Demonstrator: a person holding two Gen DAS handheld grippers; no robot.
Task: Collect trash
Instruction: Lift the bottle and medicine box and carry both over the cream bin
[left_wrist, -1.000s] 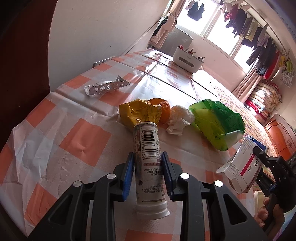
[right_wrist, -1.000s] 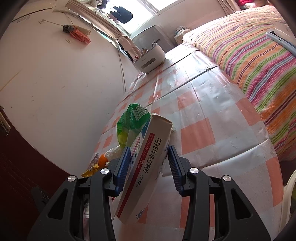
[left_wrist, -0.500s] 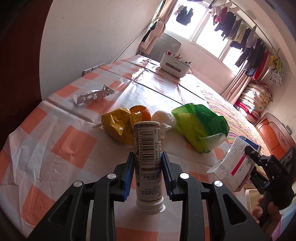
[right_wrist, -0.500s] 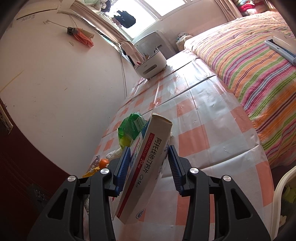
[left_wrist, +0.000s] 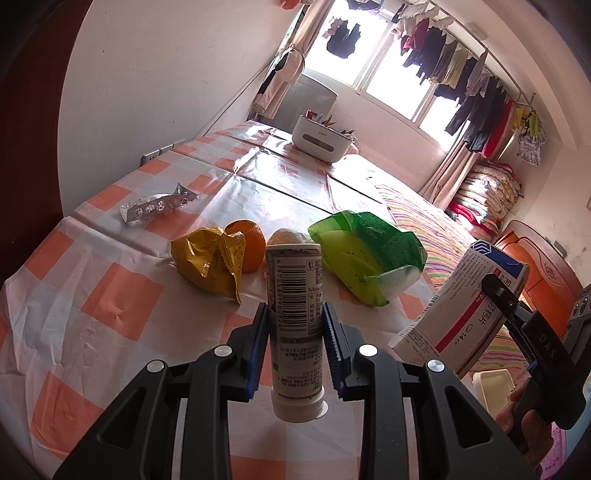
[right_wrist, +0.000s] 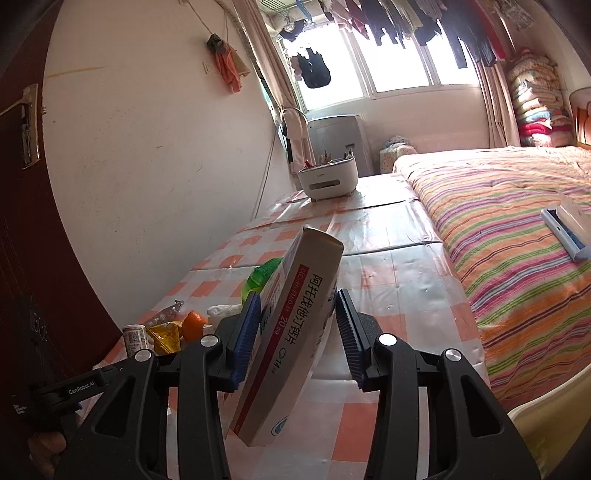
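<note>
Left wrist view: silver foil blister strip (left_wrist: 157, 208) upper left on orange-checked tablecloth (left_wrist: 110, 295). Centre: left gripper (left_wrist: 294, 343) pinching white cylindrical barcode-labelled tube (left_wrist: 295, 325). Right edge: right gripper (right_wrist: 297, 325) clamped on white-and-red cardboard medicine box (left_wrist: 461, 314), tilted.

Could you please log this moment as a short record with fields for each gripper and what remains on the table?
left gripper: shut on tablet tube, cap end down
right gripper: shut on medicine box, tilted
still on table: yellow wrapper, orange, green bag, blister pack
far end: white organizer
</note>
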